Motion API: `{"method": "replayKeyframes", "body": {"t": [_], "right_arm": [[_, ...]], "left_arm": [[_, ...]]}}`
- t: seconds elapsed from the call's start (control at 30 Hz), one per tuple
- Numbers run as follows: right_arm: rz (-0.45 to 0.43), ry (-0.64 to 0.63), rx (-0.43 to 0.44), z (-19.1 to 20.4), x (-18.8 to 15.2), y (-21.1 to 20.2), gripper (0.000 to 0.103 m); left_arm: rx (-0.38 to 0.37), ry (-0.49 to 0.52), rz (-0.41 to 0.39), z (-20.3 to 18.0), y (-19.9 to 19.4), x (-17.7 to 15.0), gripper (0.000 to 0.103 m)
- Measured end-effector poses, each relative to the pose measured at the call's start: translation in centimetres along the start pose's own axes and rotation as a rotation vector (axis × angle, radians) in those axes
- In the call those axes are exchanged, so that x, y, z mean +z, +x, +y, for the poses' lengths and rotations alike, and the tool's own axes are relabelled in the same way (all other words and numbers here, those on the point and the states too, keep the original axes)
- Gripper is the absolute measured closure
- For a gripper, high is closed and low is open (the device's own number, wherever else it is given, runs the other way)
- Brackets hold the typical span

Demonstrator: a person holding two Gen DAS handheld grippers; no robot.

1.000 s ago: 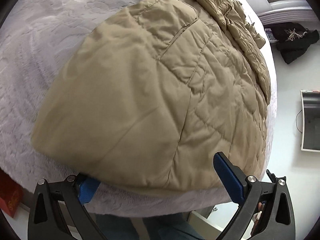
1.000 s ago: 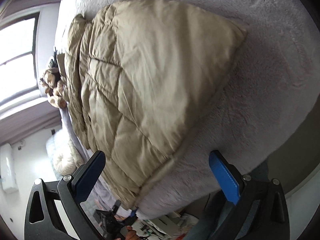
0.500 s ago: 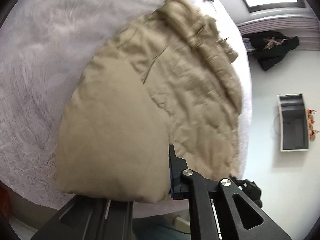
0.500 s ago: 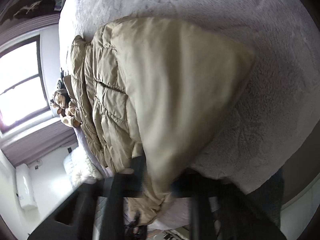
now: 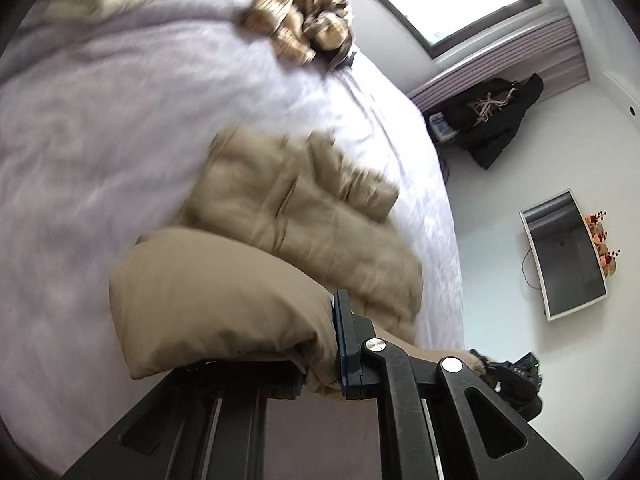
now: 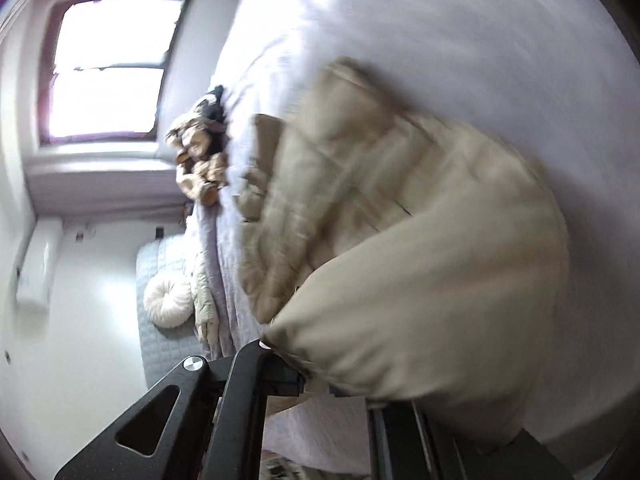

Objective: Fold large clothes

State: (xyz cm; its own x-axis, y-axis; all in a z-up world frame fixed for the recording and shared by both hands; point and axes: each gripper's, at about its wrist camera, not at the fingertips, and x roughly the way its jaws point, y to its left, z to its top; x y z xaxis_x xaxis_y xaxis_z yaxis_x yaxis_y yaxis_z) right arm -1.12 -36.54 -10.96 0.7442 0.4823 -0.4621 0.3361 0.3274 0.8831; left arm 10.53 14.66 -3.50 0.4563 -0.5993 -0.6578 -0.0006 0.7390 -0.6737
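Observation:
A large tan quilted jacket [image 5: 304, 220] lies on a pale lilac bed [image 5: 100, 128]. My left gripper [image 5: 320, 364] is shut on its near hem and holds that edge lifted, bulging over the jaws. My right gripper [image 6: 316, 384] is shut on the other near corner of the jacket [image 6: 420, 280], also raised off the bed [image 6: 440, 32]. The far half of the jacket still rests on the bedspread. Both views are motion-blurred.
A striped brown bundle of clothes [image 5: 304, 32] lies at the far edge of the bed, also in the right wrist view [image 6: 200, 156]. A black garment [image 5: 496, 116] hangs by the window wall. A wall screen [image 5: 564, 252] is at right. A round white cushion [image 6: 168, 300] lies on a grey mat.
Both grippers went from open at the jacket's near hem to shut on it. They have lifted the hem and carried it toward the far side of the bed.

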Motion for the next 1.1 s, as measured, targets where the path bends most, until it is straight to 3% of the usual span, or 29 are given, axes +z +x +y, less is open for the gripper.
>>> {"method": "replayKeyframes", "body": {"t": [0.2, 0.37, 0.53, 0.73, 0.8, 0.87, 0.97, 1.0, 1.03, 1.1], "right_arm": [[0.026, -0.172, 0.013, 7.7, 8.1, 4.4, 0.095], [0.079, -0.254, -0.034, 11.1, 13.7, 10.3, 0.095], [0.141, -0.211, -0.16, 10.1, 17.3, 17.2, 0.095], [0.135, -0.109, -0.203, 7.0, 18.8, 21.3, 0.095], [0.126, -0.089, -0.203, 6.5, 18.9, 22.1, 0.092], [0.116, -0.081, -0.213, 6.3, 19.0, 22.4, 0.091], [0.103, -0.069, -0.208, 6.1, 18.8, 22.1, 0.083], [0.102, -0.067, -0.202, 6.3, 18.8, 21.9, 0.074], [0.102, -0.069, -0.197, 6.4, 18.8, 21.7, 0.056], [0.091, -0.095, -0.187, 7.4, 18.7, 20.8, 0.038]], "left_arm": [[0.061, 0.006, -0.045, -1.9, 3.7, 7.6, 0.089], [0.122, -0.038, -0.043, -0.3, 9.0, 12.1, 0.089], [0.181, -0.047, 0.01, 2.3, 13.6, 13.8, 0.089], [0.278, 0.015, 0.086, 4.1, 18.1, 15.7, 0.082], [0.276, 0.03, 0.092, 3.9, 18.1, 16.1, 0.069], [0.303, 0.066, 0.063, 3.2, 17.0, 16.3, 0.014], [0.341, 0.137, 0.019, 2.1, 15.0, 16.6, 0.011], [0.349, 0.148, 0.016, 1.9, 14.6, 16.6, 0.011], [0.356, 0.16, 0.011, 1.7, 14.2, 16.6, 0.011], [0.383, 0.206, -0.001, 1.2, 13.8, 16.2, 0.011]]}}
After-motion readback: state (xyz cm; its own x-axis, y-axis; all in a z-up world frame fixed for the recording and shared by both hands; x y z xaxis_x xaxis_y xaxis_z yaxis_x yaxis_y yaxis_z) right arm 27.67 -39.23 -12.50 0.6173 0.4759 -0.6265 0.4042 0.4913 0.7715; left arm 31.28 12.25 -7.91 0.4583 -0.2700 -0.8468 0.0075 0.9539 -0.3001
